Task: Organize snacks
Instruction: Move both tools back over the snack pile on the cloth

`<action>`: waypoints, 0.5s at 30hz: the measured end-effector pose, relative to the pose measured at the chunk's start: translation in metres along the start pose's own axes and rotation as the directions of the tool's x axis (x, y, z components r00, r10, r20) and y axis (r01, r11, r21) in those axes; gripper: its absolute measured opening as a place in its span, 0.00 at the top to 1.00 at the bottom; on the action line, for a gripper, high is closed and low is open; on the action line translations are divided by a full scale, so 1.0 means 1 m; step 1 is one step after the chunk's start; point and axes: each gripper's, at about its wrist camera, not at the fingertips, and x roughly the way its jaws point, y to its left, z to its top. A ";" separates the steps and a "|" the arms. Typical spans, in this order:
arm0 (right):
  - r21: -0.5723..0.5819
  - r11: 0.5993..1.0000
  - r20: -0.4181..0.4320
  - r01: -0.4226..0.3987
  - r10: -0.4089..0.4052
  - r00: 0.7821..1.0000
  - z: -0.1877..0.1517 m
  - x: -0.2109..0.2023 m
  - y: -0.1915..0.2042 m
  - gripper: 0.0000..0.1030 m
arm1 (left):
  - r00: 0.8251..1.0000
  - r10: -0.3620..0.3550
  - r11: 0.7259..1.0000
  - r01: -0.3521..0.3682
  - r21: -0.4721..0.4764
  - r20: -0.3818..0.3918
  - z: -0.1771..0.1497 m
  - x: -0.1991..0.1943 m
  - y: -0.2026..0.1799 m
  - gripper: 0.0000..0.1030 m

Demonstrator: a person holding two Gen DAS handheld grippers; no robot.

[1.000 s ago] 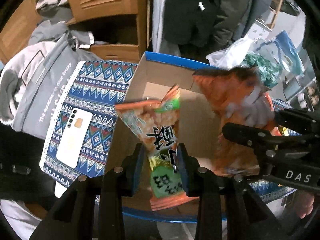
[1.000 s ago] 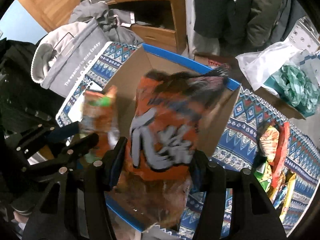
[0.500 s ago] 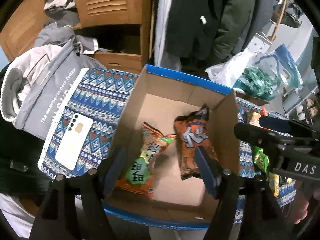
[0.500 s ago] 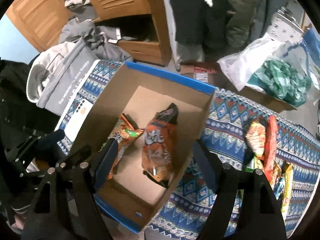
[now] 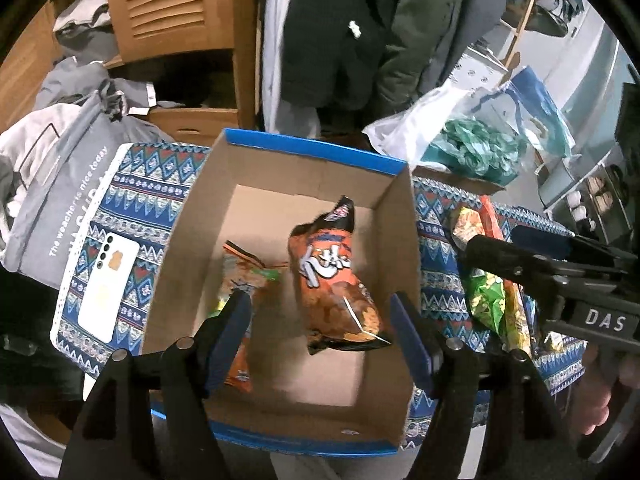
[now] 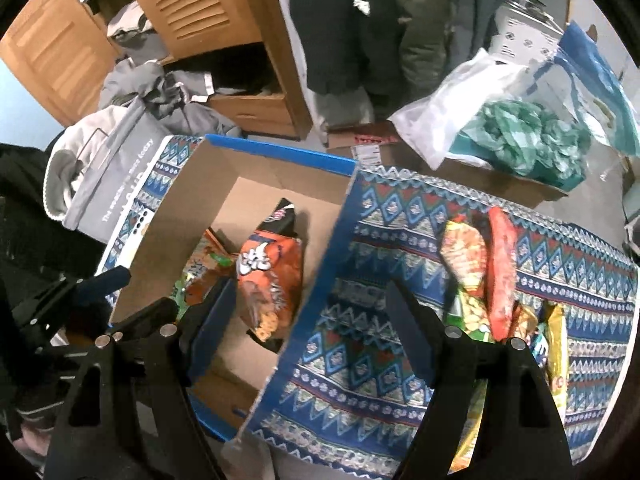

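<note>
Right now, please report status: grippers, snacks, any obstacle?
Left gripper open, right gripper open. Two orange snack bags inside blue-edged cardboard box. Remaining snack packets on patterned cloth, unobstructed.

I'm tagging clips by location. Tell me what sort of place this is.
Probably a lived-in bedroom or storage corner at home: a wooden wardrobe with coats hanging by it, clothes heaped below, and a cloth-covered table with a snack box.

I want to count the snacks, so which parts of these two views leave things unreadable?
- Left wrist: the smaller snack bag is half covered by a left gripper finger.
- Left wrist: the snack pile is crossed by the right gripper.
- Right wrist: the pile's lower bags overlap and blur; count unclear.
- Right wrist: the cardboard box floor is partly hidden by its wall.
</note>
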 end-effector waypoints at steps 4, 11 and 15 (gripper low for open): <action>0.012 1.000 0.010 0.009 -0.009 1.000 -0.007 -0.009 -0.015 0.24 | 1.000 -0.008 1.000 0.008 0.006 -0.023 -0.001 0.003 -0.013 0.29; 0.052 0.998 0.015 0.021 -0.021 1.000 -0.020 -0.021 -0.045 0.24 | 0.999 -0.017 0.999 0.019 0.040 -0.050 -0.002 0.007 -0.040 0.29; 0.075 0.997 0.020 0.030 -0.031 0.999 -0.029 -0.029 -0.066 0.24 | 0.998 -0.029 0.998 0.032 0.054 -0.064 -0.003 0.008 -0.057 0.29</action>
